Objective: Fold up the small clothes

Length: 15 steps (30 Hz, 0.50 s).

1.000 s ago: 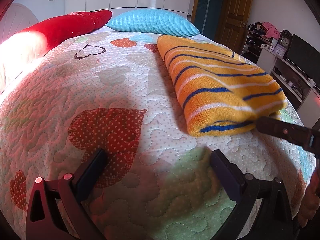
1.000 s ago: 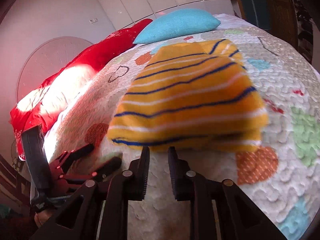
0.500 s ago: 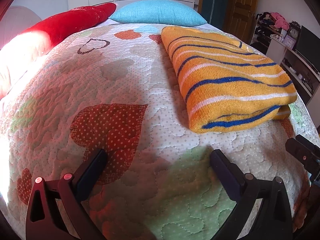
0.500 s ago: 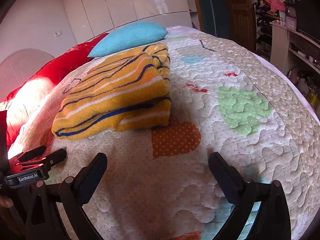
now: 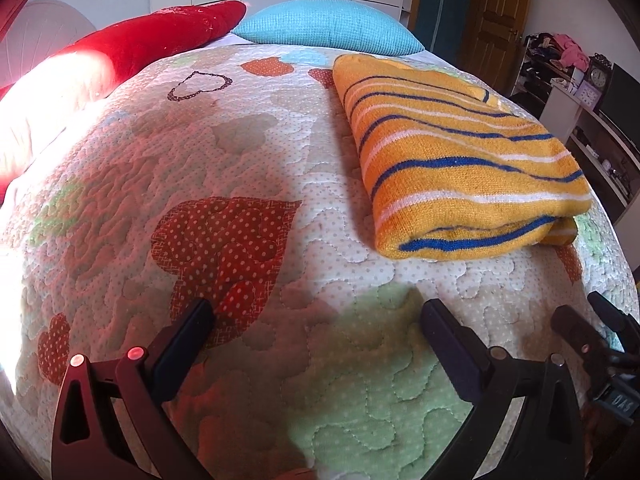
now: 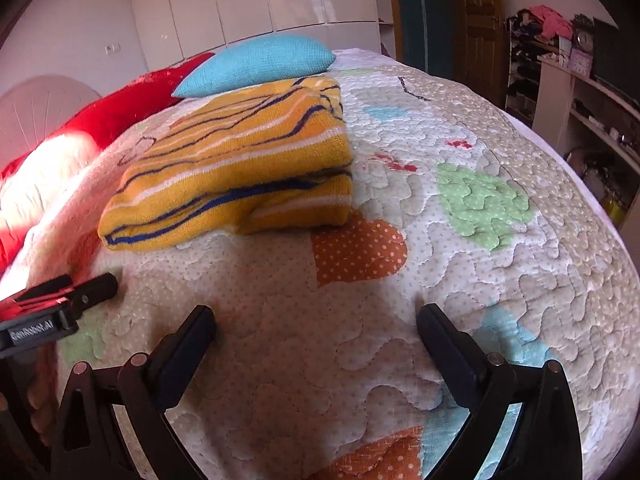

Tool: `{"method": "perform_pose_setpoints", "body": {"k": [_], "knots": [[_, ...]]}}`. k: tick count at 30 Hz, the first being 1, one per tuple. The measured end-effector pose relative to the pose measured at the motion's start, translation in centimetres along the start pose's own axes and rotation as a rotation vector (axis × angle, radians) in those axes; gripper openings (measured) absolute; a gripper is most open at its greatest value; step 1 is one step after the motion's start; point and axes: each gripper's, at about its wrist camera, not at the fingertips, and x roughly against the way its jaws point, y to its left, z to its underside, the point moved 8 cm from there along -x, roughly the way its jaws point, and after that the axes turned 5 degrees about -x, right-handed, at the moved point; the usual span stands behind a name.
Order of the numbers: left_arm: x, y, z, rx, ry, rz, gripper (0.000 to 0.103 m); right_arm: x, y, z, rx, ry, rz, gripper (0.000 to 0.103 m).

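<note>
A folded orange garment [image 5: 460,160] with blue and white stripes lies flat on the quilted bedspread [image 5: 240,152], right of centre in the left wrist view. The right wrist view has the same orange garment [image 6: 236,168] at upper left. My left gripper [image 5: 316,316] is open above the bare quilt, short of the garment, nothing between its fingers. My right gripper [image 6: 316,320] is open wide over the quilt [image 6: 460,240], apart from the garment's near edge and holding nothing. Each gripper shows at the edge of the other's view.
A red pillow [image 5: 132,44] and a blue pillow [image 5: 324,28] lie at the head of the bed. White wardrobe doors [image 6: 248,0] stand behind. A wooden door [image 5: 496,20] and shelves with clutter [image 6: 580,92] line the right side past the bed's edge.
My right gripper has opened from nearly shut to wide, drawn back from the garment's near edge and swung right. The left gripper has stayed open and hardly shifted.
</note>
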Motion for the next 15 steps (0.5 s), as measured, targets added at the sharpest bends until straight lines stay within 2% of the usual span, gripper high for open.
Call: {"method": "perform_pose_setpoints", "body": {"k": [1, 5, 11, 15], "knots": [[0.5, -0.1, 0.2, 0.010, 0.005, 0.012, 0.103, 0.4, 0.2, 0.2, 0.012, -0.003, 0.014, 0.103], [3.1, -0.8, 0.5, 0.030, -0.021, 0.047, 0.103, 3.1, -0.1, 0.5, -0.068, -0.042, -0.053, 0.103], [6.4, -2.2, -0.2, 0.012, -0.093, 0.040, 0.103, 5.3, -2.2, -0.3, -0.115, -0.079, -0.001, 0.103], [6.5, -3.3, 0.1, 0.002, -0.071, 0.076, 0.103, 5.2, -2.8, -0.6, -0.119, -0.075, 0.030, 0.103]]}}
